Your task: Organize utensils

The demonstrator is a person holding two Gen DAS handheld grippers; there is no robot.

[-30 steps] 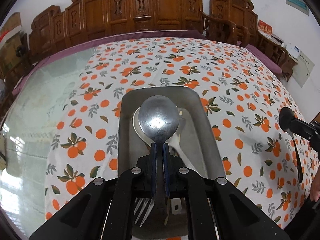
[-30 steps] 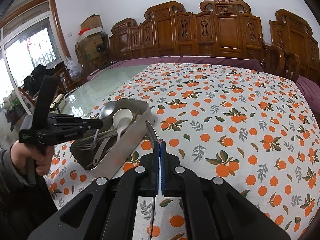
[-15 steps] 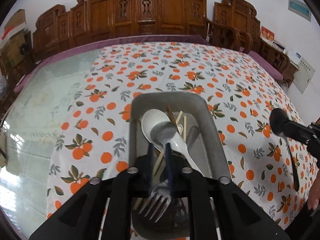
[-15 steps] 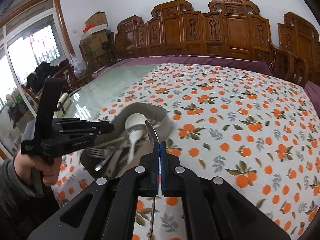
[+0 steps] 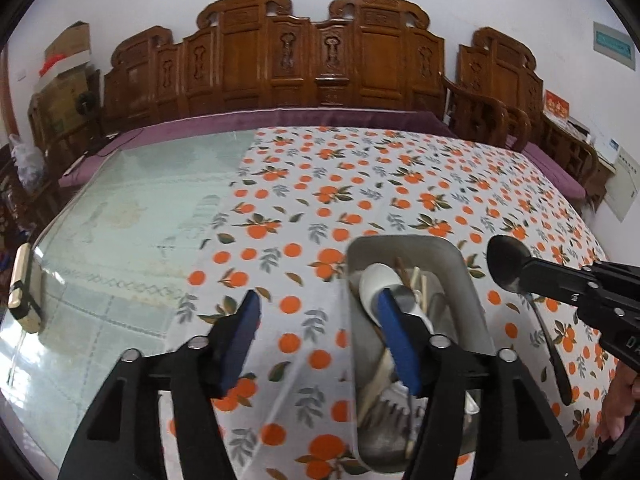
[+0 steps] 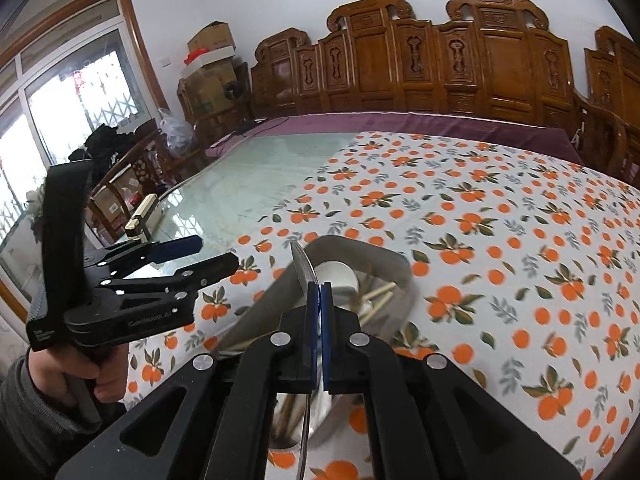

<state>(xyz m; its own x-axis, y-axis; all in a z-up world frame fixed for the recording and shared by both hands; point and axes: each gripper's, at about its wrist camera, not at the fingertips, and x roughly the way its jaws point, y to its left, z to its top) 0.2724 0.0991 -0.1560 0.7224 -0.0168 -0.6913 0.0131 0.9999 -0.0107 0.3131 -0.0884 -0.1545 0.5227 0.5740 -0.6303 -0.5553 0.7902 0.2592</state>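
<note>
A metal tray on the orange-print tablecloth holds a white spoon, chopsticks, a fork and other cutlery. My left gripper is open and empty, just left of and above the tray. My right gripper is shut on a metal spoon, held edge-on above the tray. In the left wrist view the right gripper holds the spoon bowl over the tray's right side. The left gripper also shows in the right wrist view.
Bare glass tabletop lies left of the cloth, with a small cream box near its left edge. Carved wooden chairs line the far side. Cardboard boxes stand by the window.
My left gripper let its metal spoon go into the tray, opened wide and shifted left. My right gripper carried its spoon left to above the tray.
</note>
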